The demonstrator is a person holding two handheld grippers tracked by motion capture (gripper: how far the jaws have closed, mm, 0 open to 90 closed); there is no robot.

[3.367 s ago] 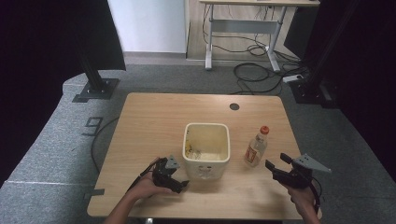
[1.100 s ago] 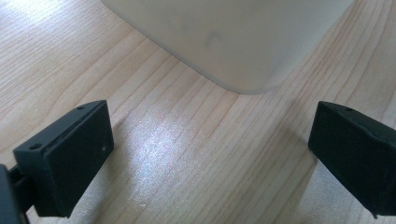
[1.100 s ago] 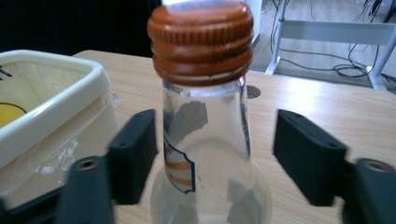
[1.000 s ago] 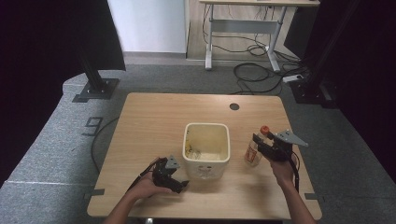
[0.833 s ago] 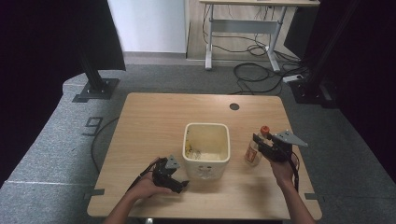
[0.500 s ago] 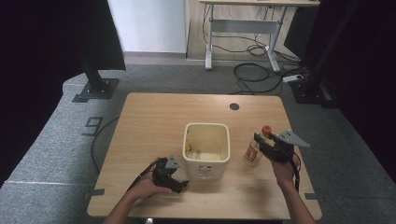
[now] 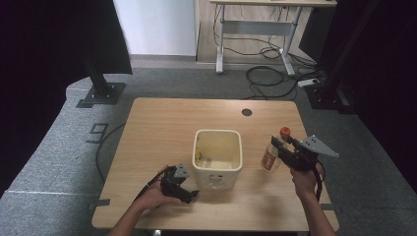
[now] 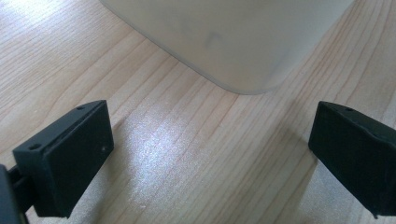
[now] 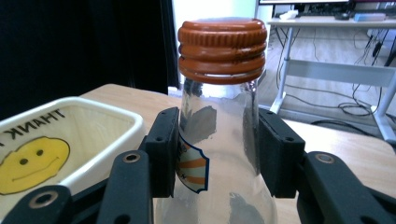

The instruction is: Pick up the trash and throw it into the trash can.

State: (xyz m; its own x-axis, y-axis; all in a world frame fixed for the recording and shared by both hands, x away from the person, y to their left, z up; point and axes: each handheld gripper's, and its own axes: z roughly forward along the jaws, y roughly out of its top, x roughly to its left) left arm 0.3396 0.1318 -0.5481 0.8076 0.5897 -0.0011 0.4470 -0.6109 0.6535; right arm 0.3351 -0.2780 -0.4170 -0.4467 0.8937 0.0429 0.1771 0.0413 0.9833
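The glass bottle (image 9: 219,140) is pinched at its neck by the right tongs (image 9: 218,151); it could slip if tilted. The left tongs (image 8: 210,163) are spread beside the bin (image 7: 218,156).

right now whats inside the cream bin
The cream bin holds some small scraps at its near-left bottom corner; they are too small to identify. Its near wall hides the floor closest to the person.

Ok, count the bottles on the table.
1. The bottle stands right of the bin, gripped at the neck by the right claw. The bin's inside is partly hidden.
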